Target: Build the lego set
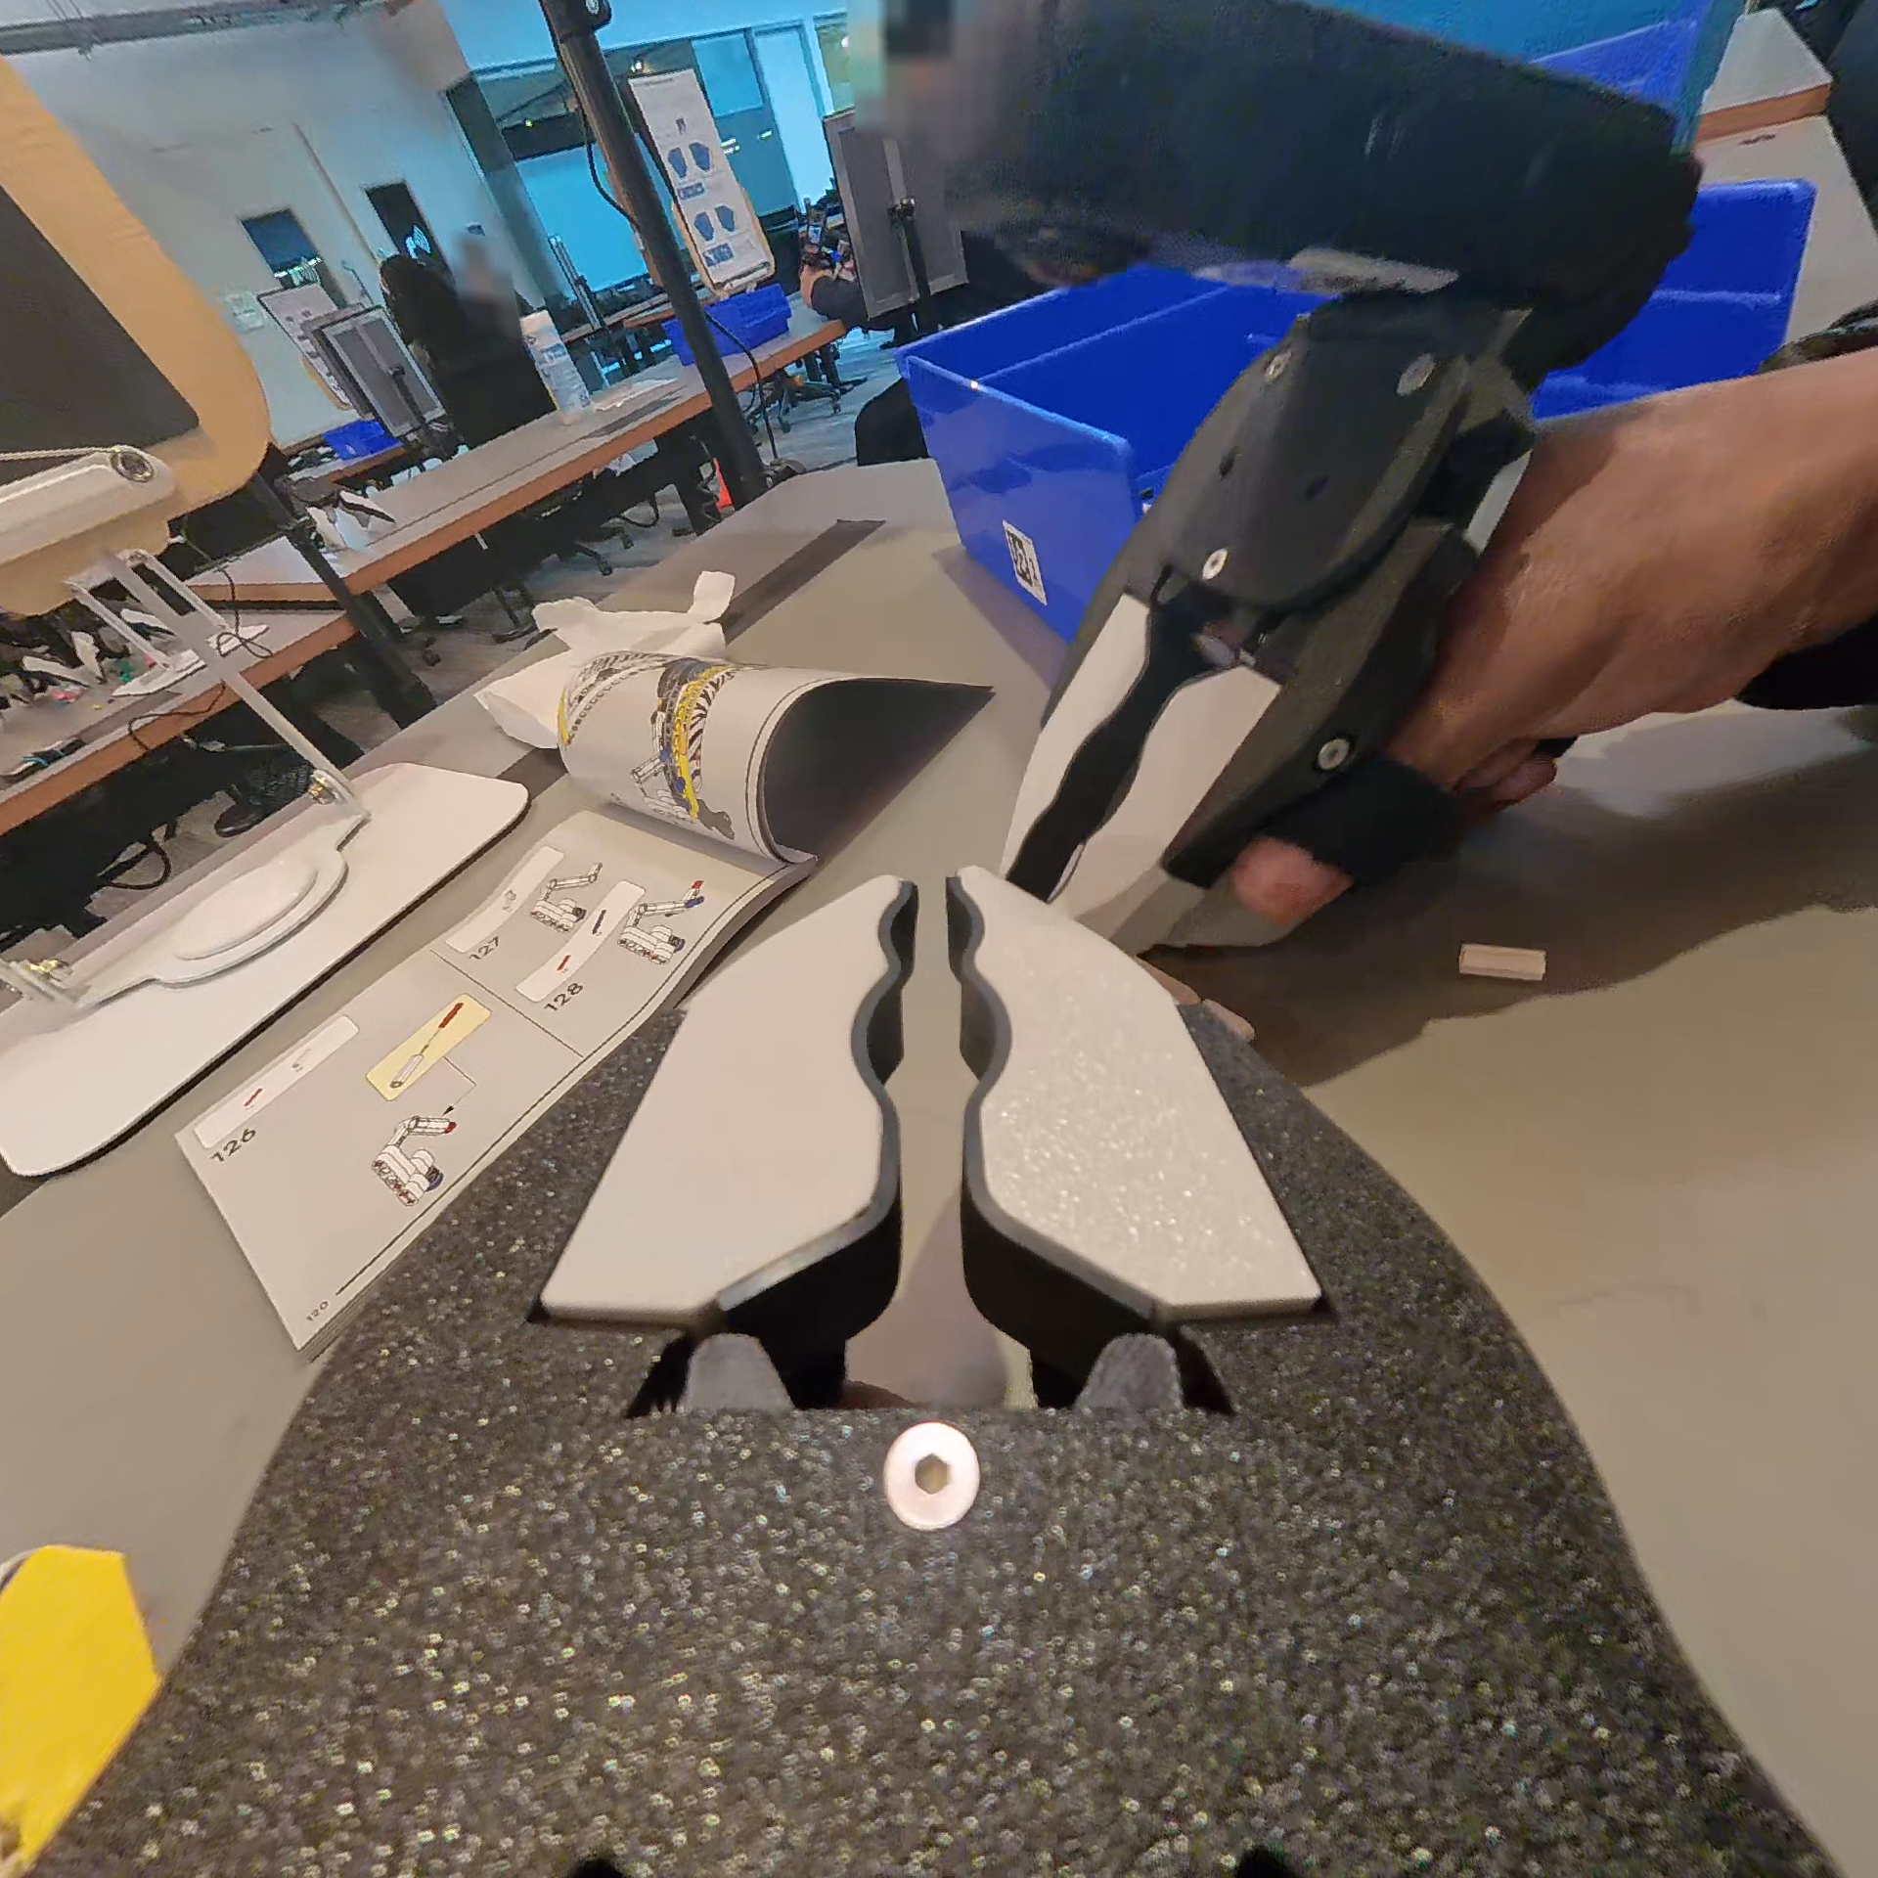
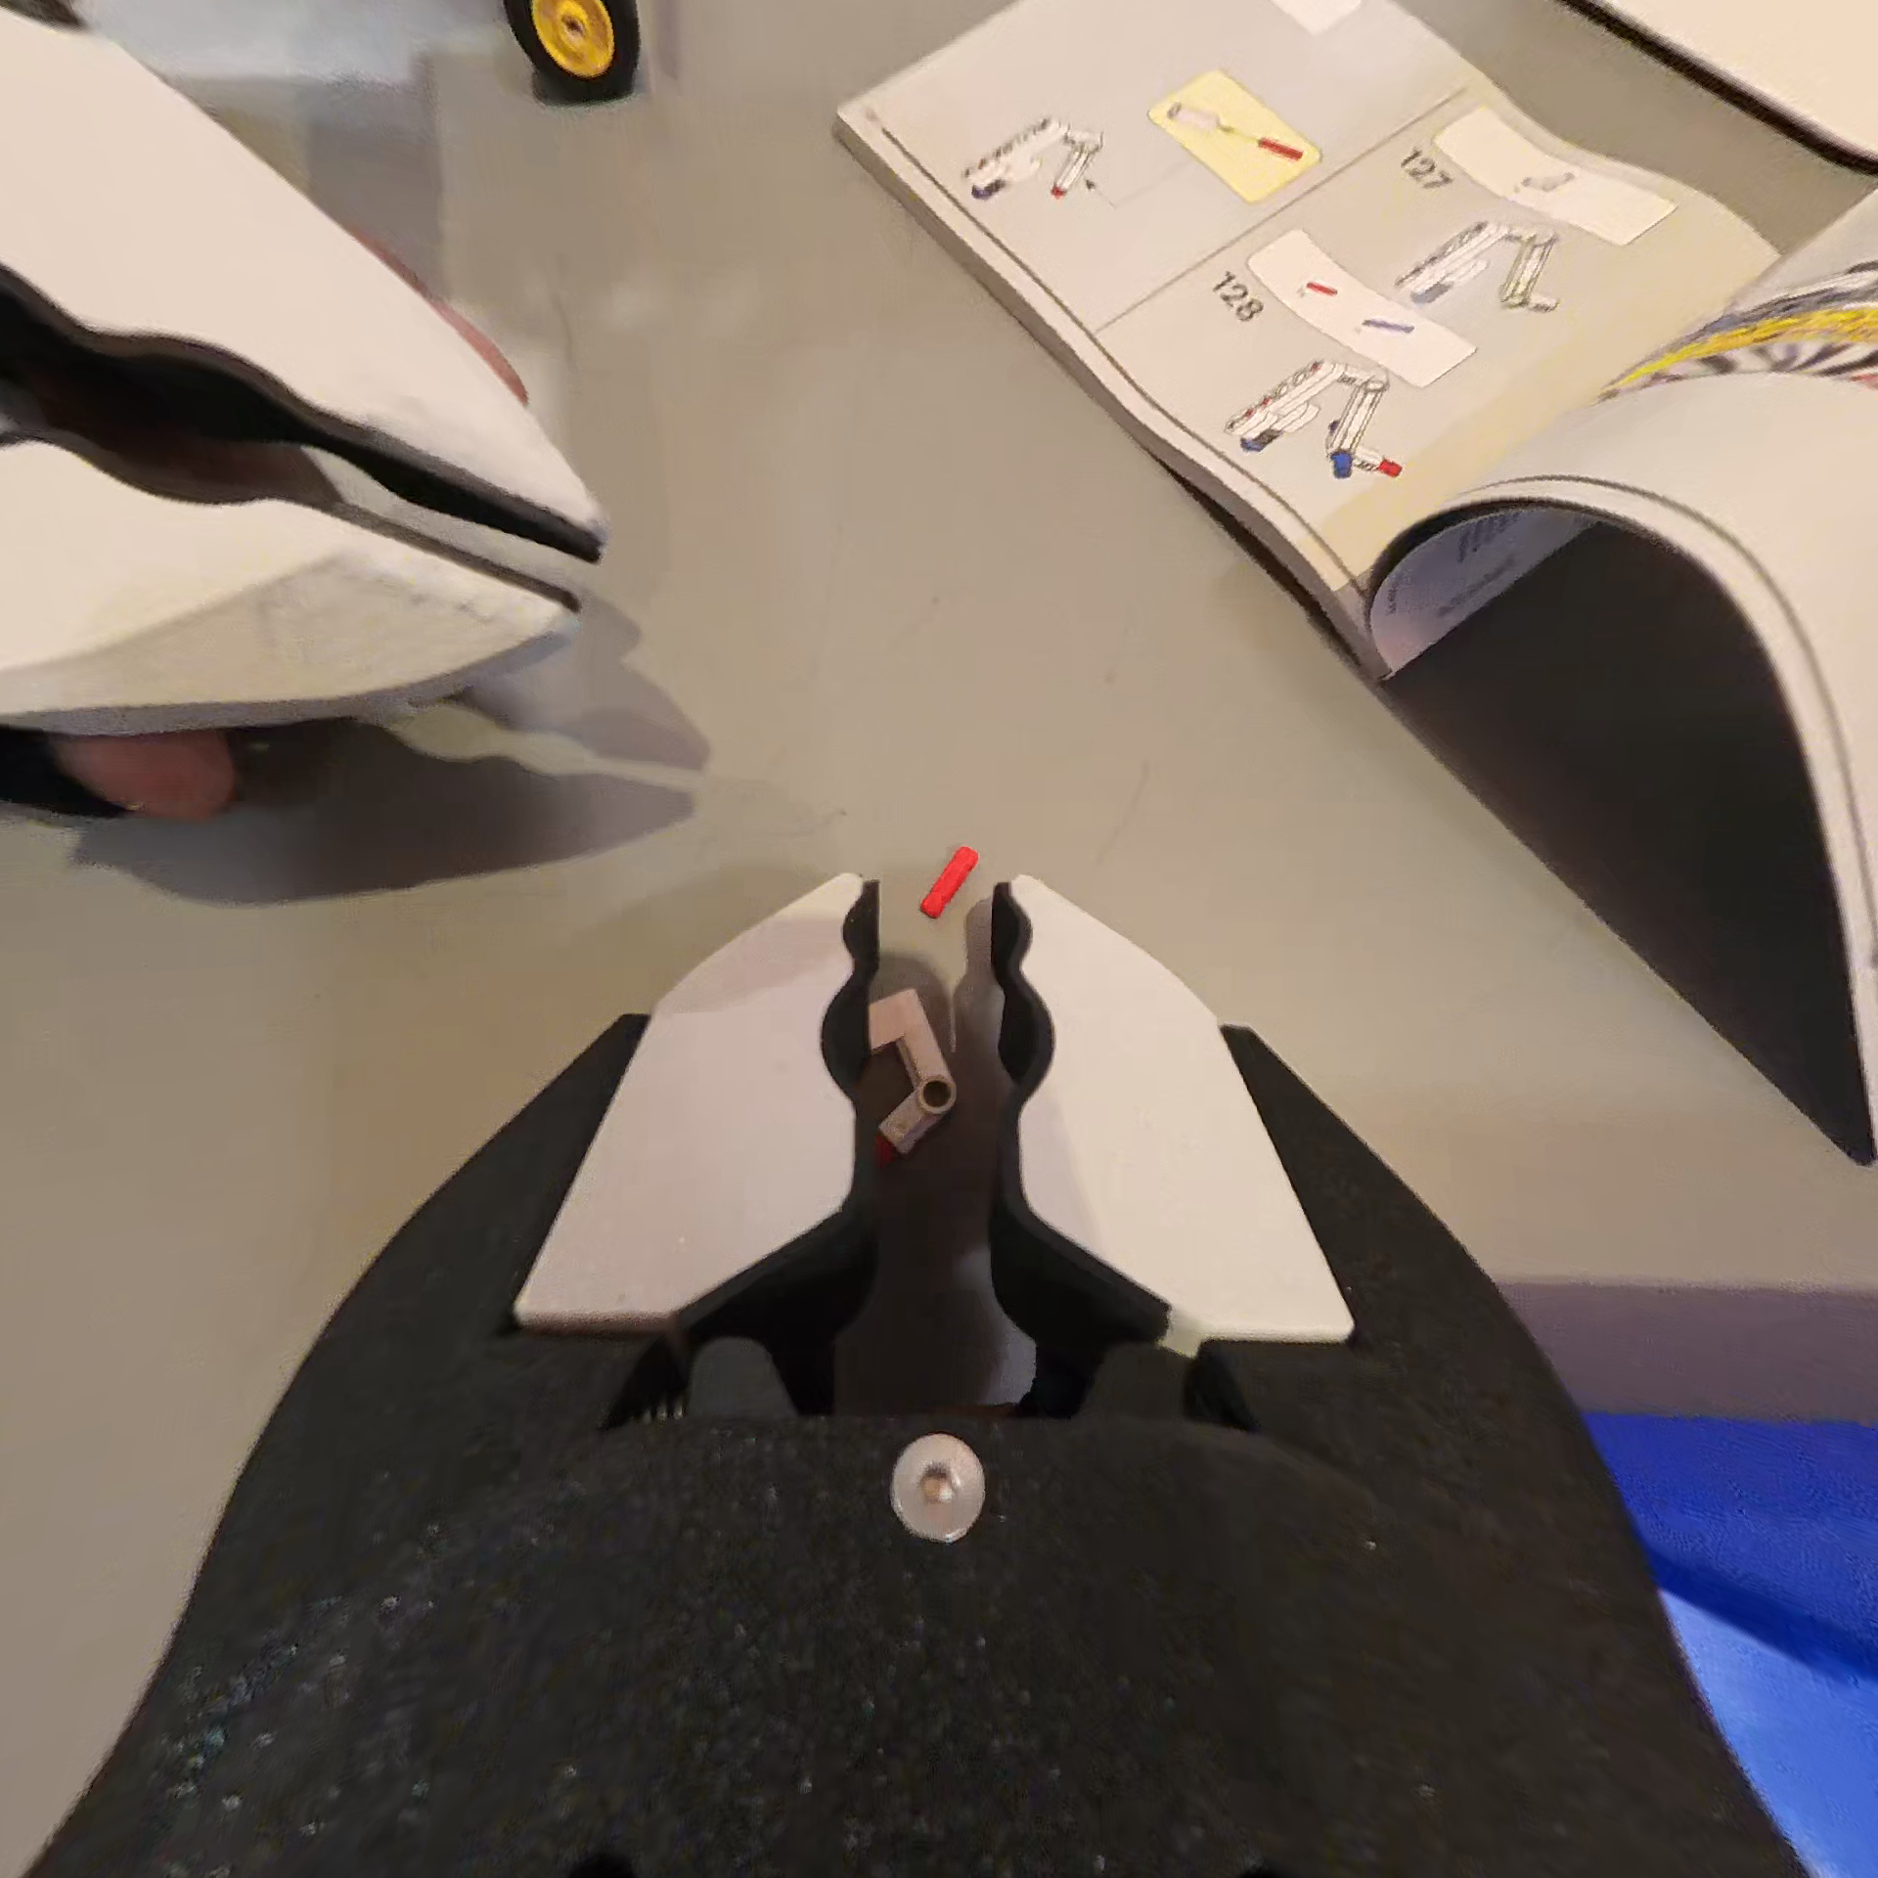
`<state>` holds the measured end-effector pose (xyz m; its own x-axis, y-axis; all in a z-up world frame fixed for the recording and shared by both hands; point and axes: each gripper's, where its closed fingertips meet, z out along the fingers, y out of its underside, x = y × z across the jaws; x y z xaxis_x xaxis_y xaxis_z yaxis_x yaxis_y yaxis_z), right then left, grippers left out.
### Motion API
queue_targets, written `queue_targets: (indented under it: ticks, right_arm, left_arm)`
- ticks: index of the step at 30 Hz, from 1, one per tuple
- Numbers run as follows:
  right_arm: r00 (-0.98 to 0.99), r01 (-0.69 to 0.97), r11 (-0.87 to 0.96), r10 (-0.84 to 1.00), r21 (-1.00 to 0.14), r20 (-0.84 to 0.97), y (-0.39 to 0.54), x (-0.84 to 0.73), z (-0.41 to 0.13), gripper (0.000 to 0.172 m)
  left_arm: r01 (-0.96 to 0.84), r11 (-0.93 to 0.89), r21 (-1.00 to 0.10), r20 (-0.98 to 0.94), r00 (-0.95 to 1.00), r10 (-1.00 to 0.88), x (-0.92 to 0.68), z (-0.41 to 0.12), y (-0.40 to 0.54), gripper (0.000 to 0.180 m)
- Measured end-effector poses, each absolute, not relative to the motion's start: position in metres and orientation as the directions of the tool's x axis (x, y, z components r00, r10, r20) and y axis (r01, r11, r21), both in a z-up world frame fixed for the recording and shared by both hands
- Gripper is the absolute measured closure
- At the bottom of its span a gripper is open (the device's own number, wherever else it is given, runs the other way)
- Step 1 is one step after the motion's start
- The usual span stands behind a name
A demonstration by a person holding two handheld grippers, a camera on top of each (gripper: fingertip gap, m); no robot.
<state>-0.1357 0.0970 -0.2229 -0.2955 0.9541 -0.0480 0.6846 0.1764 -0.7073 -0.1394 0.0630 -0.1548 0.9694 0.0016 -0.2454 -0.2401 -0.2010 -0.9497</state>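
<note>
Left wrist view: low over the grey table (image 1: pixel 1524 1270), facing level toward the room, booklet (image 1: pixel 488 1026) at 10 o'clock. Right wrist view: steeper, aimed down at the tabletop from close. Shared by both: the booklet (image 2: pixel 1270 274) at 1 o'clock, plus the opposite gripper.

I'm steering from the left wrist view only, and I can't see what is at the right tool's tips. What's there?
Observer: A small red pin lies on the table just ahead of the right tool, untouched.
Operator: Anything between its fingers?
Observer: A grey angled connector lies there, with a gap to the right finger; it looks ungripped.
Operator: Anything else I'm missing?
Observer: A black wheel with a yellow hub lies beyond the left tool.
</note>
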Motion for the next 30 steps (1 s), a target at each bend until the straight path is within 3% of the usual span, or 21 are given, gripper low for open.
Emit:
queue_targets:
  ticks: [14,20,30]
  right_arm:
    - [-0.36,0.676,0.297,0.932,-0.675,0.049,0.094,-0.137,-0.232,0.169]
    - [-0.524,0.392,0.437,0.829,-0.81,0.194,0.078,-0.124,-0.19,0.169]
    - [-0.616,0.111,0.565,0.685,-0.817,0.39,0.062,-0.107,-0.165,0.168]
  left_arm:
    - [-0.214,-0.231,-0.949,-0.217,0.976,-0.012,-0.139,-0.159,0.063,0.174]
    - [-0.155,-0.286,-0.946,-0.12,0.984,-0.135,-0.127,-0.168,0.062,0.168]
    - [-0.109,-0.261,-0.959,-0.025,0.951,-0.307,-0.103,-0.165,0.057,0.168]
